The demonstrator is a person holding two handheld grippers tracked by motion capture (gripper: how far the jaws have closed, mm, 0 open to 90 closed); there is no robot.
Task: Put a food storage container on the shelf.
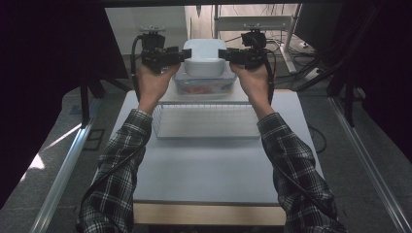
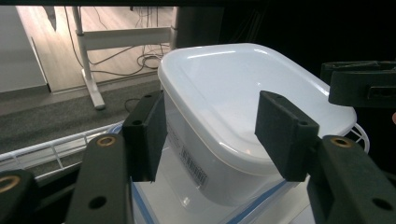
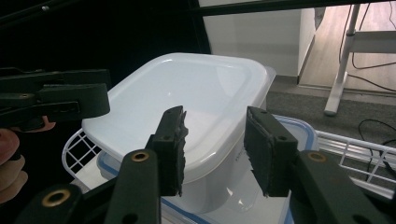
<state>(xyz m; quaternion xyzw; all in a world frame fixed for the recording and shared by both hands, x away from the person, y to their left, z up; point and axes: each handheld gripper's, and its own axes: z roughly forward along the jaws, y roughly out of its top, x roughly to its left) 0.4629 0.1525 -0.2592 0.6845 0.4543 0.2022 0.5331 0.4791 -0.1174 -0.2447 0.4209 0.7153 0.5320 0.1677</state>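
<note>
Left claw [image 1: 180,54] sits at the left rim of the white tub [image 1: 204,58], jaws apart, and in the left gripper view the rim runs between the two black pads [image 2: 284,135] with a gap on either side, so nothing is pinched. Right claw [image 1: 224,55] mirrors it at the right rim: jaws apart too, one worn, ragged-edged pad [image 3: 173,149] against the lip, the other standing clear beside the tub wall.

The tub is smooth, glossy white plastic, rounded-square, lidded, with a barcode label [image 2: 192,164] on its side. It's perched on a clear box [image 1: 204,85] with a blue-trimmed lid; something reddish shows through the box wall, too blurred to make out. Both sit at the far end of the counter [image 1: 209,170], which is matte pale grey with a wooden front edge.

Nearer the person lies a white wire basket [image 1: 206,124], thin grid mesh, shallow and rectangular. Plaid sleeves [image 1: 121,165] run off the bottom of the high view. The tub's base is hidden by the claws in both gripper views, and dark curtains swallow the surroundings.
</note>
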